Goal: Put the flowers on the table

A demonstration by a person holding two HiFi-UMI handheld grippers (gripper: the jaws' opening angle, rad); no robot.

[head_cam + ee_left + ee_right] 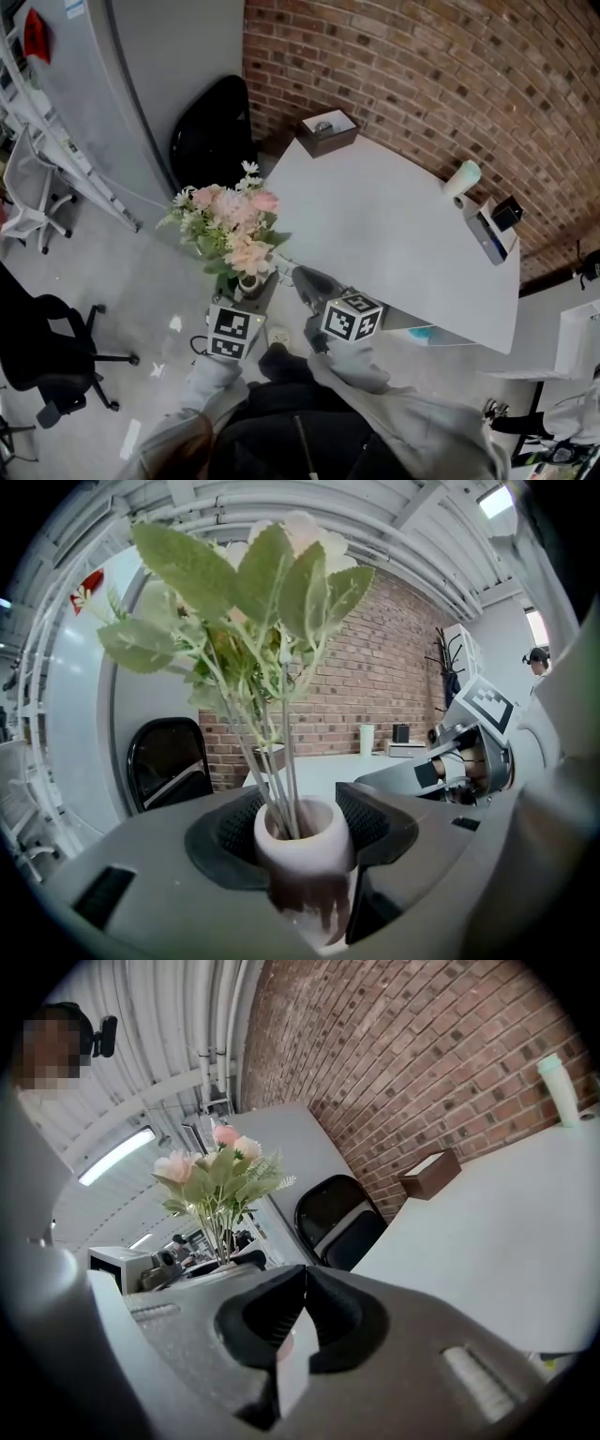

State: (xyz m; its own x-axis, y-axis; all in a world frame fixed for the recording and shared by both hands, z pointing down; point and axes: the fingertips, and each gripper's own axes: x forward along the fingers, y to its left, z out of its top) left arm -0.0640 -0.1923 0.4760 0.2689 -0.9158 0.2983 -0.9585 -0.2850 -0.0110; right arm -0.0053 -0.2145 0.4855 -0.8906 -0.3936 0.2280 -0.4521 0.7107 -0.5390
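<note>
White table (394,225); flower vase (302,847) in left gripper (300,819)

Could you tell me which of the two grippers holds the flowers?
The left gripper: its jaws clamp the small white vase of pink flowers, whereas the right gripper is shut and empty.
</note>
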